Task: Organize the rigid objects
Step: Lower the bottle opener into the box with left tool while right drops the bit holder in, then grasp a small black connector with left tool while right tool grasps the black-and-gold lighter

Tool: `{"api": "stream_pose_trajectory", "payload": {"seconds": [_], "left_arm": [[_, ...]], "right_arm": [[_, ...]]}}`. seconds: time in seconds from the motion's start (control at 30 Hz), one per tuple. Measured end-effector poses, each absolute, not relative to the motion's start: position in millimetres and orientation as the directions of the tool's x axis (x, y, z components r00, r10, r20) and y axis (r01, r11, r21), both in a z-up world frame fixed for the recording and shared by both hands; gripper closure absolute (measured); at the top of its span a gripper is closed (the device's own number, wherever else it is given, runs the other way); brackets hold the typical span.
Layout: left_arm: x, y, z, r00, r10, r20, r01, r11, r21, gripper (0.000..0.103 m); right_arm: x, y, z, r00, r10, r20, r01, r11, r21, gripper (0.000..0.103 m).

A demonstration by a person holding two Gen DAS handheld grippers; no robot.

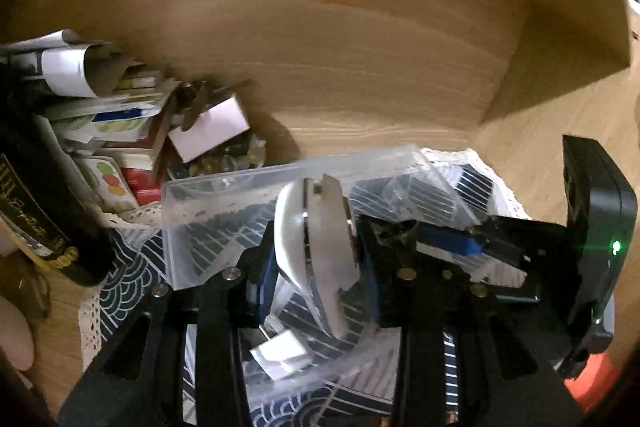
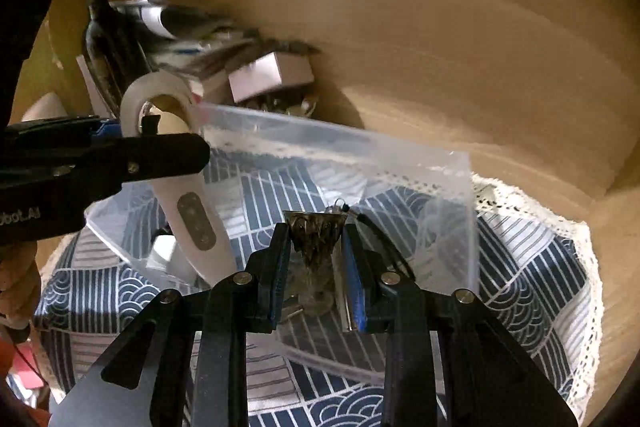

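Here, white tool (image 1: 316, 231) between left fingers (image 1: 262, 283), gripped.

A clear, glossy plastic container (image 2: 420, 187) is seen on a woven cloth mat (image 2: 540, 267) edged with white lace. The white handheld device (image 1: 316, 231) appears smooth, matt plastic. The tabletop (image 1: 360, 75) shows matt wood grain. A dark glass bottle (image 1: 44, 211) looks glossy.

The left gripper's (image 1: 316, 247) jaws clamp a white device (image 1: 316, 227) above the clear plastic bin (image 1: 208, 211).
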State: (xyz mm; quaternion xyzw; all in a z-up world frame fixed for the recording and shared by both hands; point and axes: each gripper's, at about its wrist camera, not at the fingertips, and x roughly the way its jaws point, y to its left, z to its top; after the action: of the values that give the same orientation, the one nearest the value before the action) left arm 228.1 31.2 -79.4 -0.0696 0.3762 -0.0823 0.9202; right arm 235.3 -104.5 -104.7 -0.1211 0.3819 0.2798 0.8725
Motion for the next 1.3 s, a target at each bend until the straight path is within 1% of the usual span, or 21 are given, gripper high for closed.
{"api": "stream_pose_trajectory", "payload": {"seconds": [0.1,0.17,0.23,0.27,0.3,0.37,0.47,0.53,0.6,0.63,0.73,0.8,0.97,1.3], "left_arm": [[231,37,-85,0.696,-0.185,-0.693,0.071,0.979,-0.191,0.065],[231,37,-86,0.705,-0.133,-0.696,0.040,0.988,-0.149,0.063],[229,38,-88,0.711,-0.113,-0.694,0.032,0.991,-0.129,0.061],[227,39,-88,0.710,-0.115,-0.695,0.034,0.991,-0.130,0.059],[225,38,-87,0.711,-0.118,-0.694,0.036,0.991,-0.132,0.056],[218,41,-83,0.721,-0.112,-0.684,0.034,0.991,-0.126,0.053],[205,39,-74,0.742,-0.084,-0.665,0.030,0.995,-0.092,0.050],[191,35,-66,0.764,-0.061,-0.643,0.031,0.998,-0.057,0.045],[180,30,-60,0.783,-0.037,-0.621,0.029,0.999,-0.024,0.035],[173,28,-57,0.793,-0.028,-0.608,0.030,1.000,-0.007,0.034],[146,21,-53,0.819,0.003,-0.574,0.039,0.997,0.061,0.024],[132,17,-53,0.826,0.018,-0.563,0.041,0.995,0.092,0.016],[101,13,-66,0.811,0.011,-0.585,0.061,0.993,0.104,0.013],[81,23,-118,0.704,-0.031,-0.709,0.057,0.998,0.014,0.012]], "right_arm": [[237,-103,-110,0.539,0.387,-0.748,-0.581,0.814,0.002,0.079],[238,-101,-112,0.538,0.379,-0.753,-0.580,0.814,-0.005,0.079],[236,-101,-113,0.535,0.373,-0.758,-0.582,0.813,-0.011,0.078],[236,-100,-113,0.537,0.371,-0.758,-0.581,0.814,-0.013,0.076],[236,-100,-112,0.539,0.372,-0.756,-0.581,0.814,-0.014,0.072],[230,-103,-104,0.554,0.380,-0.740,-0.579,0.815,-0.016,0.068],[219,-108,-91,0.580,0.389,-0.715,-0.579,0.815,-0.025,0.068],[211,-111,-83,0.594,0.398,-0.699,-0.581,0.814,-0.031,0.068],[198,-115,-74,0.611,0.409,-0.678,-0.584,0.811,-0.036,0.067],[193,-116,-71,0.614,0.413,-0.672,-0.585,0.810,-0.037,0.067],[173,-121,-65,0.621,0.431,-0.654,-0.594,0.804,-0.034,0.064],[161,-122,-66,0.618,0.439,-0.652,-0.601,0.799,-0.032,0.063],[134,-122,-85,0.567,0.456,-0.686,-0.630,0.776,-0.005,0.063],[112,-109,-148,0.407,0.419,-0.812,-0.676,0.736,0.041,0.063]]}}
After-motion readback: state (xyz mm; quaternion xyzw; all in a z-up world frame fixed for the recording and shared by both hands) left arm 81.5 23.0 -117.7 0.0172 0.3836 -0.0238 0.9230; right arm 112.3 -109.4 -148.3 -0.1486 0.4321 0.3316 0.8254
